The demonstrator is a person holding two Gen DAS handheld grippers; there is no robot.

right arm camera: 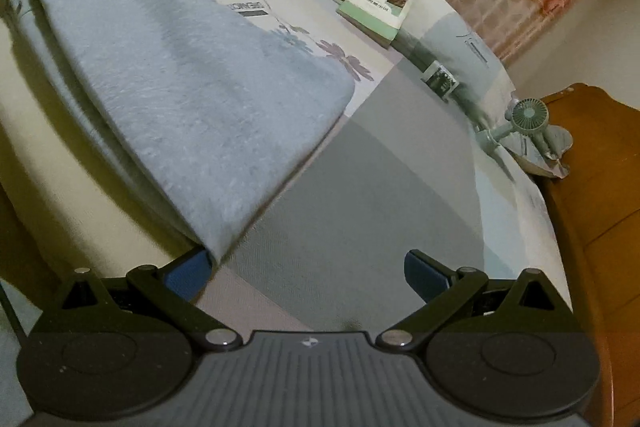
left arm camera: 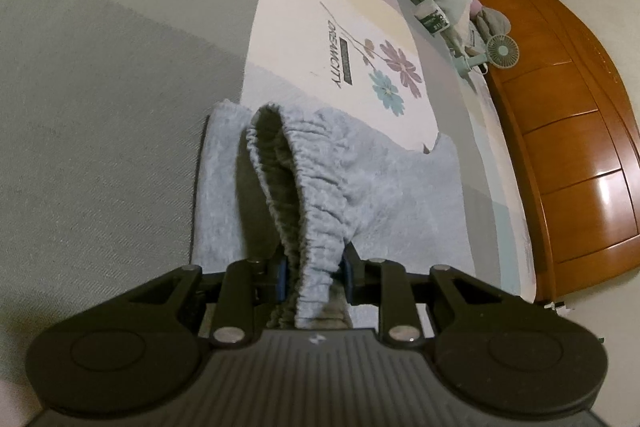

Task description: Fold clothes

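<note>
The pale blue-grey fleecy trousers [right arm camera: 172, 75] lie flat on the patchwork bedsheet with a flower print [left arm camera: 360, 39], their legs stretched out beside the printed flowers and the waist end lifted. The left gripper [left arm camera: 316, 277] pinches the gathered elastic waistband [left arm camera: 304, 187] between its blue pads, the ruched cloth bunching up into a loop above them. The right gripper [right arm camera: 308, 273] stands spread wide with nothing between its fingers, one pad just beside the hem corner nearest the flowers' far side.

The fabric looks soft, light and limp, with a brushed nap that should grip well rather than slip. It will likely sag and drape wherever unsupported, so two corners held together seems wise. The thick waistband and the doubled hem edge look the firmest places to hold.

A green-covered book [right arm camera: 376, 11] rests beyond the flowers.
</note>
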